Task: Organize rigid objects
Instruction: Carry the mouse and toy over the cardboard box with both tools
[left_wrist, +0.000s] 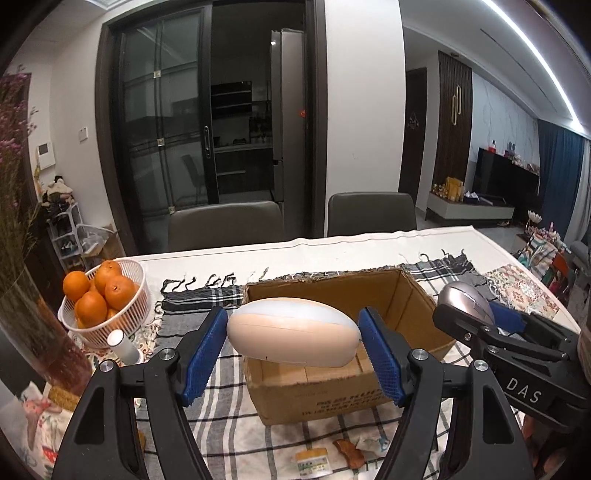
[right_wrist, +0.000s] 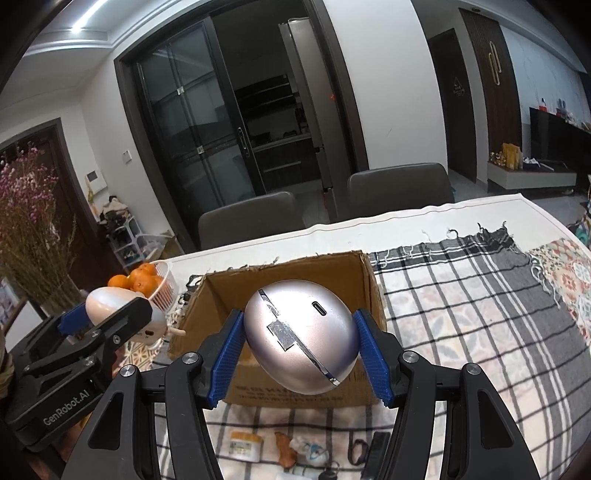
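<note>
checked tablecloth (left_wrist: 221, 373) below; beige egg-shaped case (left_wrist: 293, 334) is clamped in left gripper (left_wrist: 293, 343), silver egg-shaped case (right_wrist: 301, 338) in right gripper (right_wrist: 301, 350), above open cardboard box (left_wrist: 413, 295).

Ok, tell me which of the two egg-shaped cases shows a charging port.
The silver case held in the right gripper: a slot-shaped port shows on its upper shell. The cream case in the left gripper shows only a smooth seam.

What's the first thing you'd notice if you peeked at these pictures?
Two egg-shaped things held up in the air: the left gripper clamps a cream-pink egg case, and the right gripper clamps a shiny silver egg case. Right behind them sits an open cardboard box, and a white basket of oranges glows at the table's left.
</note>
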